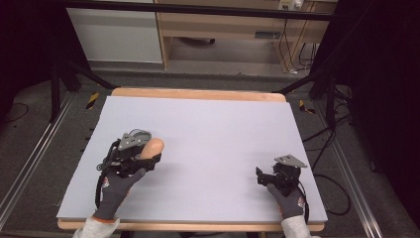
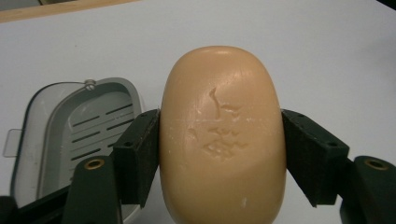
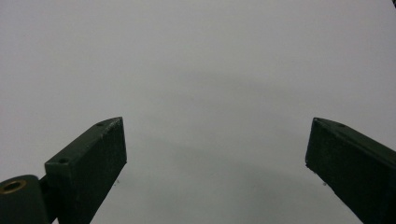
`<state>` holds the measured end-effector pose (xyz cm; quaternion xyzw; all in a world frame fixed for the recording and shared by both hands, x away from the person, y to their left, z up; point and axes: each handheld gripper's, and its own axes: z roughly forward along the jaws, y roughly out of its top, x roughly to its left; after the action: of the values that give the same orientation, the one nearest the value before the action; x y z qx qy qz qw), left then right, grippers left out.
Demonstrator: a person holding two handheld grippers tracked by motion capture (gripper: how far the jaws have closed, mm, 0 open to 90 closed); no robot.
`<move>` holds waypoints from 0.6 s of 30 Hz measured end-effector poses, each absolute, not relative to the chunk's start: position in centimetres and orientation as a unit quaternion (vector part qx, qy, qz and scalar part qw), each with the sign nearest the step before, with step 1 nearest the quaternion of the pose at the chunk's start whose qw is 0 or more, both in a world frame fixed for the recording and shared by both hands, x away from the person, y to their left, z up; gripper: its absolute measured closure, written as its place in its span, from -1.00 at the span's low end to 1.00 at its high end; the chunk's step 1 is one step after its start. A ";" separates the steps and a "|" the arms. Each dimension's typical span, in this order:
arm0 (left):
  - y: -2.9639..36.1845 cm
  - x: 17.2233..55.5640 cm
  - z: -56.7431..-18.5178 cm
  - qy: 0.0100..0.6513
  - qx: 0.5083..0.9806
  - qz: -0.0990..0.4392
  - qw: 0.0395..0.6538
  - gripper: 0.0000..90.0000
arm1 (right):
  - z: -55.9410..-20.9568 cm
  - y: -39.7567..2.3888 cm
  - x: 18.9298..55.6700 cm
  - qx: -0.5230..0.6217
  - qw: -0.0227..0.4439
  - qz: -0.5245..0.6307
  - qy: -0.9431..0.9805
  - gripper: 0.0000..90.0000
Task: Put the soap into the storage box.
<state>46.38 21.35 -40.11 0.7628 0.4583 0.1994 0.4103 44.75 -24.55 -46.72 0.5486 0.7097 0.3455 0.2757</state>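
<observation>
Left gripper: its two black jaws are pressing against the opposite long sides of a tan oval soap bar, holding it clear of the table.
Soap bar: it is sitting just beside the grey soap dish, on the side nearer the table's middle; in the high view it is showing as a pale rounded end poking out past the gripper.
Soap dish: lying open on the lilac table cover, its slotted drain insert facing up; a clear lid edge is jutting out at its outer side.
Hidden or cut off: the near end of the soap bar is running off the bottom of the left gripper view; the near corner of the soap dish is disappearing behind one jaw; in the high view the dish is mostly lying under the gripper's grey plate.
Writing: an embossed mark is showing on the soap's top face, too worn to read.
Right gripper: its jaws are standing wide apart with nothing between them, over bare cover; in the high view it is resting well apart from the soap dish, toward the table's right near corner.
Hands: grey gloves are covering both, with pale sleeves cut off at the bottom edge.
</observation>
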 end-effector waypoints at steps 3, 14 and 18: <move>21.9 46.6 -39.9 0.465 0.757 0.203 0.412 -0.30 | -46.7 -24.5 44.8 0.549 0.276 0.344 0.710 -0.88; 24.8 47.7 -39.9 0.498 0.734 0.213 0.411 -0.30 | -46.8 -24.4 44.8 0.550 0.274 0.344 0.711 -0.88; 25.3 48.3 -40.3 0.505 0.731 0.216 0.405 -0.30 | -46.8 -24.4 44.9 0.549 0.275 0.343 0.711 -0.88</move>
<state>48.33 25.33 -40.33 0.7313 0.5050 0.2156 0.4046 44.86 -24.36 -46.83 0.5489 0.7113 0.3426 0.2746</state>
